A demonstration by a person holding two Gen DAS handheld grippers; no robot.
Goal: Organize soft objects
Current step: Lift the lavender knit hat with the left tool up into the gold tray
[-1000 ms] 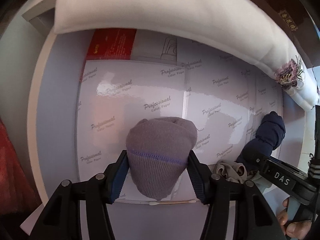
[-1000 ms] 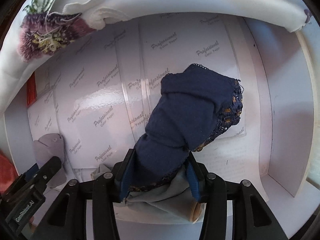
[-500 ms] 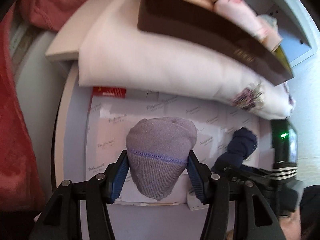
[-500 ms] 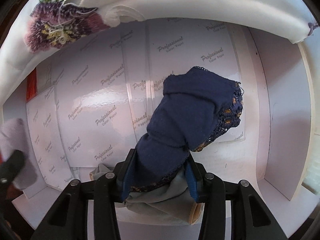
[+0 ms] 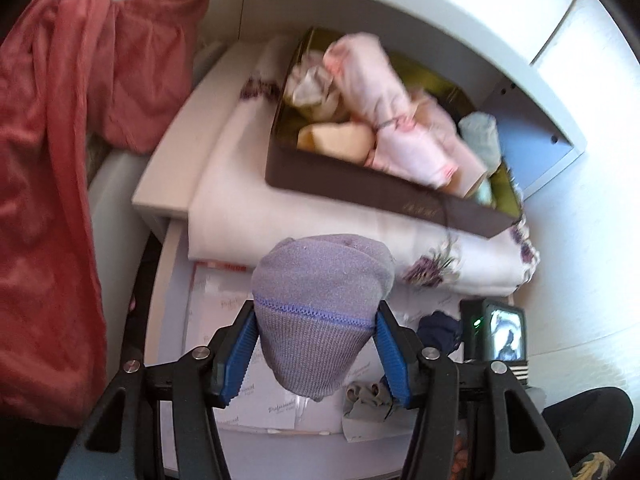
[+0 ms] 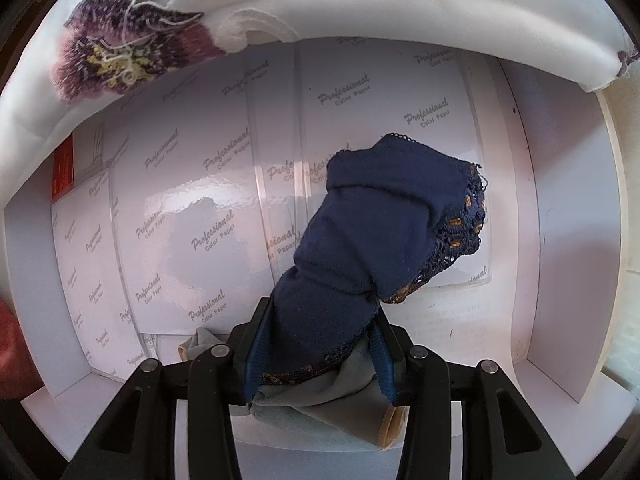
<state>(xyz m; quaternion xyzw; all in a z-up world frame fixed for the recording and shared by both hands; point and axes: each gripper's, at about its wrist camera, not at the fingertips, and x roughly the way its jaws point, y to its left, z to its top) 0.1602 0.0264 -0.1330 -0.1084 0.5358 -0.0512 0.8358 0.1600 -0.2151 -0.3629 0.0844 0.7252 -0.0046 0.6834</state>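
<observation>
My left gripper (image 5: 316, 344) is shut on a rolled grey-purple sock (image 5: 320, 304), held up in the air above the white drawer (image 5: 168, 280). Beyond it a dark brown box (image 5: 384, 192) full of rolled pink and cream clothes (image 5: 384, 120) rests on a folded white embroidered cloth (image 5: 320, 224). My right gripper (image 6: 316, 348) is shut on a rolled navy lace-trimmed garment (image 6: 384, 232), low inside the drawer. A grey garment (image 6: 320, 404) lies under its fingers; in the left wrist view the navy roll (image 5: 440, 328) shows beside the right gripper's body (image 5: 500, 336).
Plastic-wrapped packs printed "Professional Color Paper" (image 6: 192, 240) line the drawer bottom. The white drawer wall (image 6: 568, 260) stands at the right. A red garment (image 5: 60, 160) hangs at the left. White shelving (image 5: 540, 128) lies behind the box.
My left gripper has risen with the sock out of the drawer and tilted up, so the brown box on the folded cloth is now in view. The right gripper has stayed put.
</observation>
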